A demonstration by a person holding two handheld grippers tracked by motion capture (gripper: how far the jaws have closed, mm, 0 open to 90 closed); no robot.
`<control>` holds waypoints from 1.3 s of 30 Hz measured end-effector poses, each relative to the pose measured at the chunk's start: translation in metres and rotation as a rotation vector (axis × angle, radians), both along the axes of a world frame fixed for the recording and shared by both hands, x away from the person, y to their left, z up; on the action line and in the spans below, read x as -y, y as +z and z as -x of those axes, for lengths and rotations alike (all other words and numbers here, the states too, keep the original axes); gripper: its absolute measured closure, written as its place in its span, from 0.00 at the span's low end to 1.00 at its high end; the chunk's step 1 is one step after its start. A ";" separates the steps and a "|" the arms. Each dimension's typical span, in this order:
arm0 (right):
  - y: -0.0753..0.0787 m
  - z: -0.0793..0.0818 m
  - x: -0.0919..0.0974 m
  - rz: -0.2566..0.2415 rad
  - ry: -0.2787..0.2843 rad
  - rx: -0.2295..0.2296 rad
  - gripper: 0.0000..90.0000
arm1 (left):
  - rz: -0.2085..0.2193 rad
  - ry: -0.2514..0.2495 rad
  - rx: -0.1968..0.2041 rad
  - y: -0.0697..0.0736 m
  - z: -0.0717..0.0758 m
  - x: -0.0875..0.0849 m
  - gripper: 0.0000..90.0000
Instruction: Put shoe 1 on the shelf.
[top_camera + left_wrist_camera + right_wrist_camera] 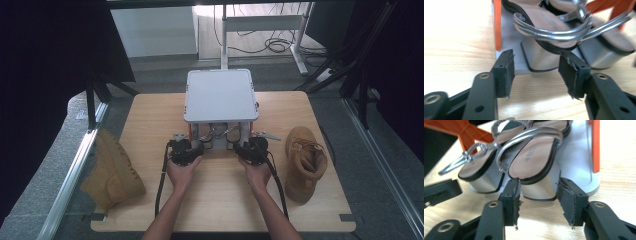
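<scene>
Claw views reveal sandals point(534, 162); boots point(305, 162) perhaps overhead.

Right gripper point(537, 195) jaws flank the silver block heel of a sandal point(536, 162), pads just clear of it, a second sandal point(477, 173) beside it.

You had a tan suede lace-up boot point(304, 162) lying on its side at the right of the light wooden table point(150, 117), well apart from the rack. A second tan boot with a ridged sole point(112, 172) lay tipped off the table's left edge, against the silver metal rail point(75, 167). Behind the table you could see a white desk frame point(260, 22) on the floor, with black cables point(277, 46) coiled beside its foot
</scene>
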State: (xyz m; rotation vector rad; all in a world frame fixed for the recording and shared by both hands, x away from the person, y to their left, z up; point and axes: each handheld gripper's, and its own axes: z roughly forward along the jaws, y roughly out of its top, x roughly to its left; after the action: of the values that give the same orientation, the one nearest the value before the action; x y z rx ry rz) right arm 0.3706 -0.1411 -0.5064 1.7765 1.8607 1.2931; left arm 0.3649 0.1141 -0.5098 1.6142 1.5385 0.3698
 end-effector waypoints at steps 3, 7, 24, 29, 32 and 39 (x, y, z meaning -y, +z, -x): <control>-0.002 -0.001 0.003 -0.002 -0.013 0.004 0.67 | 0.022 0.017 -0.007 -0.002 0.000 -0.006 0.63; -0.005 -0.003 0.004 0.011 -0.027 -0.018 0.80 | 0.025 0.034 -0.006 -0.008 -0.002 -0.013 0.80; -0.014 -0.012 -0.003 0.021 -0.053 -0.037 0.99 | 0.032 -0.043 -0.053 -0.019 -0.016 -0.001 0.99; -0.015 -0.012 -0.006 0.028 -0.055 -0.031 0.99 | 0.036 -0.041 -0.059 -0.020 -0.017 -0.002 0.99; -0.016 -0.012 -0.010 0.035 -0.054 -0.022 0.99 | 0.045 -0.037 -0.059 -0.020 -0.018 -0.002 1.00; -0.017 -0.017 -0.016 0.037 -0.050 -0.020 0.99 | 0.066 -0.043 -0.064 -0.021 -0.019 0.003 1.00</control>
State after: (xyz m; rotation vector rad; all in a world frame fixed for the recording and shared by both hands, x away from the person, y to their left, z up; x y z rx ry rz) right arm 0.3876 -0.1246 -0.5236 1.8116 1.8269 1.2193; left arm 0.3841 0.1107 -0.5307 1.6187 1.5448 0.2440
